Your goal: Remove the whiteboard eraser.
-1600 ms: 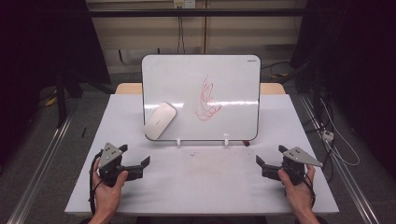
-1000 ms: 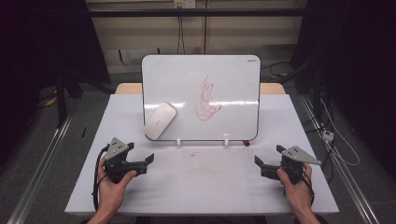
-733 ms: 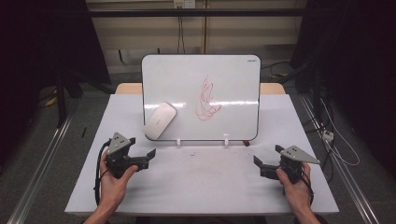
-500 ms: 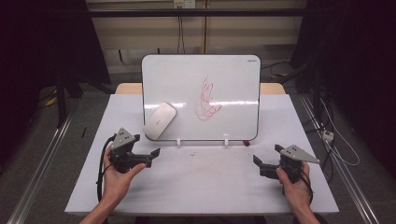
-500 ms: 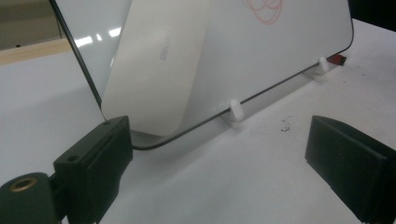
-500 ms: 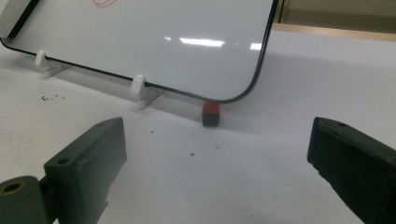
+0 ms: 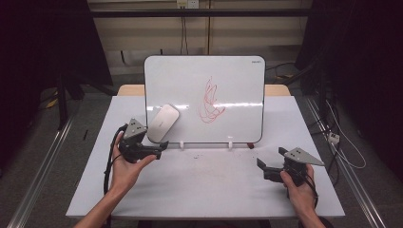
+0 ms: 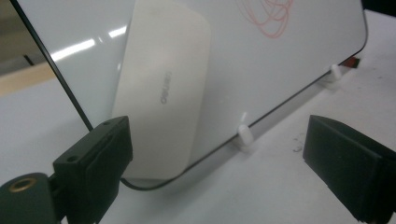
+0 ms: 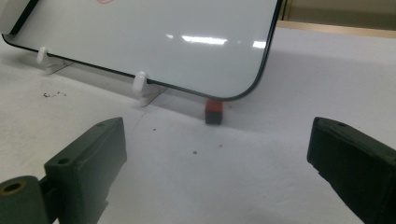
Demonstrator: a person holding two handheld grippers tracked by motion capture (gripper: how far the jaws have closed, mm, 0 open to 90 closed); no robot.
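Both grippers wide open before the whiteboard (image 7: 204, 97).
Left gripper (image 7: 159, 148) sits just beside the white eraser (image 7: 162, 122) stuck on the board's lower left; right gripper (image 7: 262, 168) hangs off its lower right corner.

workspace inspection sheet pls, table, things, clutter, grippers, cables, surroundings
Surface: white table, small dark specks near the board's feet.
Job's things: white dry-erase board propped upright, red scribble on it; white rounded eraser stuck to its lower left.
Clutter: small red-and-black block at the board's lower right corner.
Grippers: left gripper open, near the eraser; right gripper open, over bare table.
Cables: black cable from left gripper.
Surroundings: dark curtains, floor cables.
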